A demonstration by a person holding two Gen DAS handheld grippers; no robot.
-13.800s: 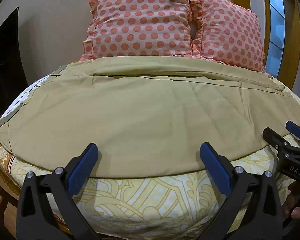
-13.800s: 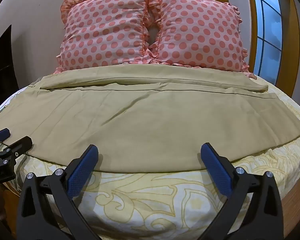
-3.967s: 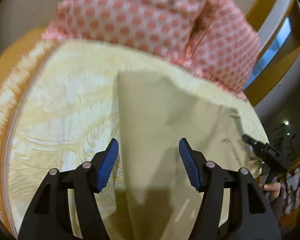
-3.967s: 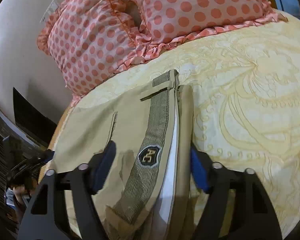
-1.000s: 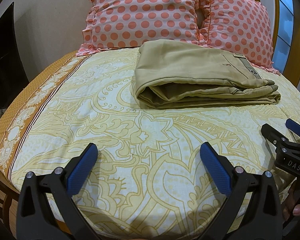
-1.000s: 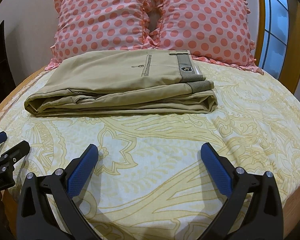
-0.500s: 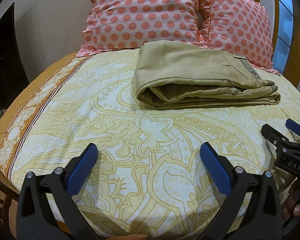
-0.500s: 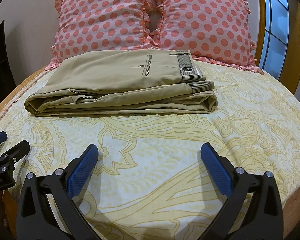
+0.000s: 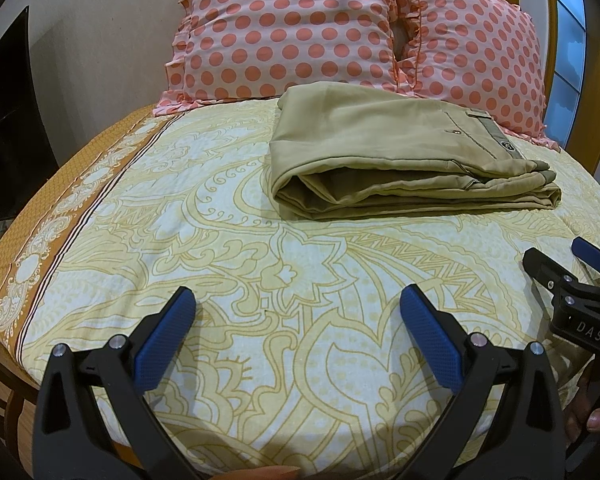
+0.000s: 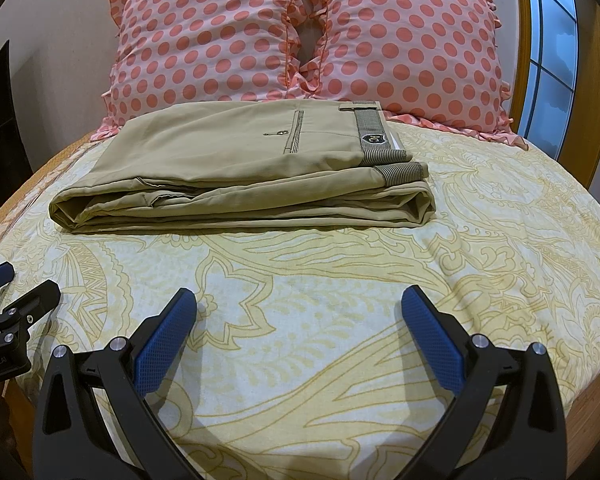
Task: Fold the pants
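Note:
The khaki pants (image 9: 384,156) lie folded in a flat rectangular stack on the bed, in front of the pillows; in the right wrist view (image 10: 244,168) the striped waistband and its badge lie on top at the right. My left gripper (image 9: 298,312) is open and empty, held over the bedsheet well short of the pants. My right gripper (image 10: 299,312) is open and empty, also short of the pants. Each gripper shows at the edge of the other's view: the right one in the left wrist view (image 9: 572,272), the left one in the right wrist view (image 10: 8,296).
Two pink pillows with coral dots (image 10: 300,36) lean against the wall behind the pants. The yellow patterned bedsheet (image 10: 340,280) covers the bed, with an orange border (image 9: 60,216) on the left. A window with a wooden frame (image 10: 556,56) is at the right.
Over the last second hardly anything has moved; both grippers stay open and clear of the pants. Since the oldest frames the spread pants have become a folded stack.

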